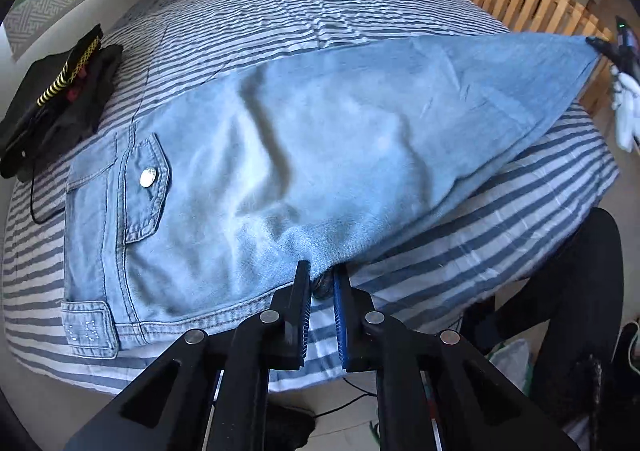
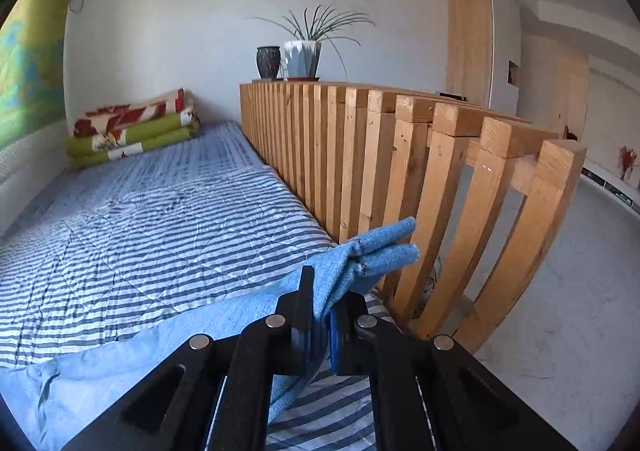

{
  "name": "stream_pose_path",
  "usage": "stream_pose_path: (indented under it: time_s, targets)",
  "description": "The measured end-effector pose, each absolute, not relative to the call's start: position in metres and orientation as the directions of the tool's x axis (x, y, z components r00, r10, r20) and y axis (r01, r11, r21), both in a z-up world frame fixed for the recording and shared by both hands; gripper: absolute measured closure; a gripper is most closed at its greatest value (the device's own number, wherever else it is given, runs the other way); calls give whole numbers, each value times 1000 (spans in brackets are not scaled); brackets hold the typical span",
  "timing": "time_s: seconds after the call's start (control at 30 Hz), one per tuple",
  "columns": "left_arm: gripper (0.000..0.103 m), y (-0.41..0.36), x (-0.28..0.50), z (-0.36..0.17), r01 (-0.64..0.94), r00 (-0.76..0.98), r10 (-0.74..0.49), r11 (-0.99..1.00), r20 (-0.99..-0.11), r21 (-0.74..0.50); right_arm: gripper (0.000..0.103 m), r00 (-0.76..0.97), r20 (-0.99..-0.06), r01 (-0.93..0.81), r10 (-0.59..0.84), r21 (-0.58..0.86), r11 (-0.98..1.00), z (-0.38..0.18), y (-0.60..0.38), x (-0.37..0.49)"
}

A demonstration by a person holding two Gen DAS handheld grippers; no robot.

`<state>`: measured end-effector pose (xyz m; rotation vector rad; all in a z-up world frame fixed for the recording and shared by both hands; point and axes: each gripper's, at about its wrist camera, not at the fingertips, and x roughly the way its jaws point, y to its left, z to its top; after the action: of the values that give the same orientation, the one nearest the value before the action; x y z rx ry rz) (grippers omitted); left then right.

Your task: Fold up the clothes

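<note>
Light blue jeans (image 1: 320, 155) lie stretched across the striped bed, waistband and pocket flap with a metal button at the left, leg end lifted at the right. My left gripper (image 1: 322, 283) is at the garment's near edge, jaws narrow and shut on a bunched fold of denim. My right gripper (image 2: 322, 291) is shut on the leg hems (image 2: 384, 247), which stick out past its fingertips beside the wooden rail. In the left wrist view the right gripper (image 1: 614, 47) holds that far corner up, with a white-gloved hand (image 1: 626, 111) behind it.
The blue-and-white striped bedsheet (image 1: 280, 11) covers the mattress. A folded black garment with a yellow trim (image 1: 56, 91) sits at the left edge. Folded green and floral blankets (image 2: 132, 131) lie at the head. A wooden slat rail (image 2: 400, 171) borders the right side; potted plants (image 2: 304, 51) stand on it.
</note>
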<state>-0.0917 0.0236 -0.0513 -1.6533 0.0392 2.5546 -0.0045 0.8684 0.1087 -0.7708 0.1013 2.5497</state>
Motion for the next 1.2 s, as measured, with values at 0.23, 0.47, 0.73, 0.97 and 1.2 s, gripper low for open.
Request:
stream_pose_path:
  time_s: [0.23,0.47,0.73,0.97,1.2]
  targets:
    - [66,14,-96,-12,-115,-374,163,-985,-913,-129,91,-496,-814,-442,301,-61,-895,33,904,8]
    - [40,-39,-190,11,-80,-423,22,-997,-906,13,69,-590,-728,-225,348,-266,-937,88,833,-8]
    - [34,-91,-296,-46,-89,-312,13,-996,-950,16,68,-609,-783,179,126,-290,-940,122,744,-58]
    - [31,-107,-344,-111,-169,-214,-43,-982,-976,80,52,-524,-851,524,-8,-316,-791,89,624,-133]
    - [52,-103,-336,-115,-226,-245,12,-973,-969,45,46,-345,-930,785,-125,-213,-582,17,530,-182]
